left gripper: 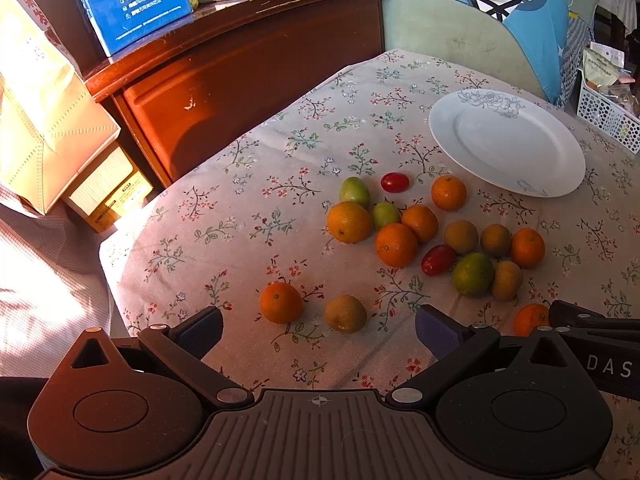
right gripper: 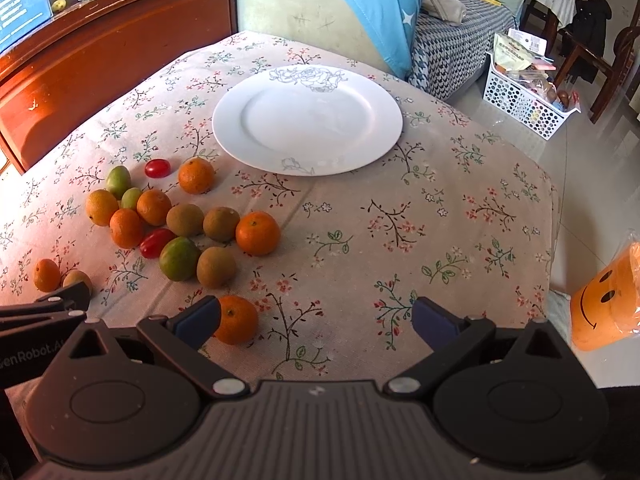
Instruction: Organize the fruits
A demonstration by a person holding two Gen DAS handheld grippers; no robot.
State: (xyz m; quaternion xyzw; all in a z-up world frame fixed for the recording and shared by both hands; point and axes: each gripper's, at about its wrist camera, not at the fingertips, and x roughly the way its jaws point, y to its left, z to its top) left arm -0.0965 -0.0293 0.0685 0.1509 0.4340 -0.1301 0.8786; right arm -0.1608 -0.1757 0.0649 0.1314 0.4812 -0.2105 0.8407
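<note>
Nothing is sitting on the white plate (right gripper: 307,120) yet, so the task is looking barely started: every fruit is lying on the floral tablecloth (right gripper: 400,240), none sorted. Main cluster of fruit (left gripper: 432,228) is sitting just beside the plate's near-left edge, mixing oranges, brownish kiwi-like fruits, green ones and 2 red cherry tomatoes; several are touching each other. The left gripper (left gripper: 318,330) is hovering low over the cloth with fingers spread wide, holding nothing; 2 strays are lying right ahead of it, an orange (left gripper: 281,303) and a brown fruit (left gripper: 345,313), near each other, not touching as far as the left view is showing. The right gripper (right gripper: 316,320) is also gaping wide and empty, with another lone orange (right gripper: 235,319) lying just beside, maybe touching, its left finger (right gripper: 198,322) rather than between the pads; cannot tell if there is contact. Judging from this, the whole sort is left: all fruits are needing moving, likely onto the plate or into groups by kind, and the task line is not saying which. Round fruit is likely rolling if nudged, so the right side probably needs shifting left to centre on that orange. An orange smiley-face container (right gripper: 608,300) is sitting off the table at the right, a white basket (right gripper: 520,104) beyond on the floor.
</note>
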